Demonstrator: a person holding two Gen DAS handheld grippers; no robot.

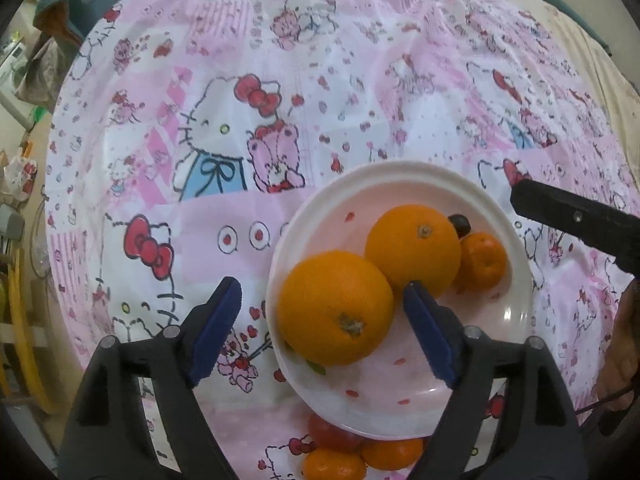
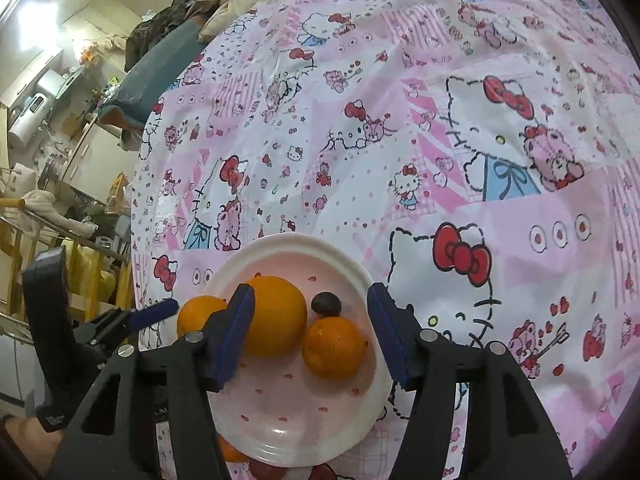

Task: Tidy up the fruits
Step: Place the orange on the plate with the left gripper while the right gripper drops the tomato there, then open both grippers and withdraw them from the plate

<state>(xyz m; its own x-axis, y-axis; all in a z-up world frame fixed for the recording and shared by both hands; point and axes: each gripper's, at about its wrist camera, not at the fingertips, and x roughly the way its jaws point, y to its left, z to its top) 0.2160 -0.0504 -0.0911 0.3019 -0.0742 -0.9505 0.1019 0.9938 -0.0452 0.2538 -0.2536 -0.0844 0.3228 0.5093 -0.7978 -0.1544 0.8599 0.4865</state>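
Left tool [image 1: 322, 312] spread around an orange [image 1: 335, 307] on the plate [image 1: 400, 172]; right tool [image 2: 312, 330] spread, empty.

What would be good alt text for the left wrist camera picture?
Open blue-padded left gripper straddles a large orange in a white bowl with red specks, pads clear of it. Behind sit a second large orange, a small mandarin and a dark round fruit, on a pink cartoon-cat tablecloth.
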